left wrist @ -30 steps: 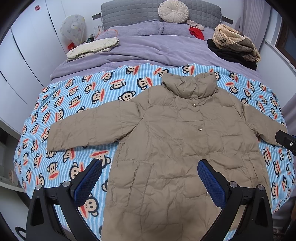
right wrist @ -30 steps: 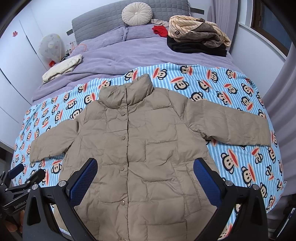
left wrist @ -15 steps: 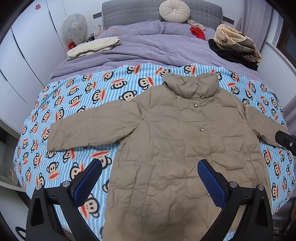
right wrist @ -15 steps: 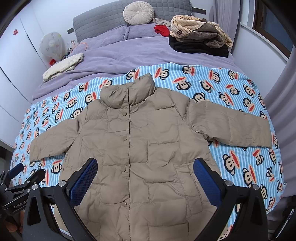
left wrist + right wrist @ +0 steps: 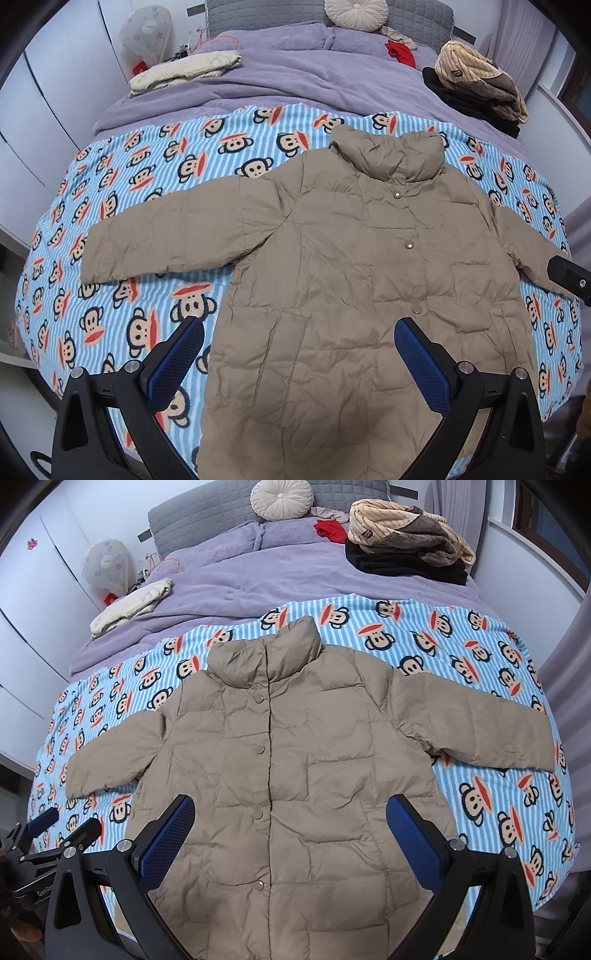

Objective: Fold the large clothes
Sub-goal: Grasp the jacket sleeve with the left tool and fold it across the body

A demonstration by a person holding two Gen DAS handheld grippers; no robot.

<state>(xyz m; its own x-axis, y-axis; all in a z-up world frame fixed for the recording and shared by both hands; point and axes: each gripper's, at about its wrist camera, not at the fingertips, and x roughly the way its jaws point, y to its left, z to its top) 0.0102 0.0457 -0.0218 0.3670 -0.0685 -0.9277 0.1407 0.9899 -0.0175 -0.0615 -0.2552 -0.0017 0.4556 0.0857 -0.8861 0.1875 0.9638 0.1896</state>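
Both hand-held grippers, left [image 5: 298, 352] and right [image 5: 290, 829], hover spread above the flat jacket [image 5: 295, 775]; folding hasn't begun, and a sleeve grab likely comes next.

Left gripper [image 5: 299, 326] jaws spread wide, nothing between the pads. Right gripper [image 5: 290, 805] same: wide apart, empty, level with left, side by side.

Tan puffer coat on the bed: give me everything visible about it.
The tan quilted puffer coat lies flat, front up, on the blue striped monkey-print blanket. It looks like matte, down-filled fabric, lightly creased. The stand-up collar points toward the headboard, round snap buttons close the front, and both sleeves spread sideways, unfolded. Its hem drops out of view at the near edge. The left claw and right claw are open above it, neither gripping.
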